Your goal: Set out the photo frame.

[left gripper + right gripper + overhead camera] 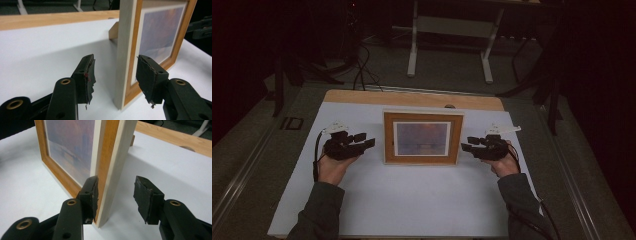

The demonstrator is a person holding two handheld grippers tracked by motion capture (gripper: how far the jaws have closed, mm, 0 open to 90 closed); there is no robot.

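So far nothing is gripped: the frame [423,137] stands upright mid-table on the white sheet [412,200], propped by its rear stand. Each gripper straddles a side edge with jaws apart; the left gripper [115,72] has clear gaps on both sides, while the right gripper [116,192] has one pad at or just beside the front face. Closing and lifting appear left to do. Count: one frame, two grippers.

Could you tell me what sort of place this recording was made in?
Probably a lab or workshop set up for recording. A picture frame stands on a white-topped table, with bare floor, loose cables and the metal legs of another table behind it in the dim room.
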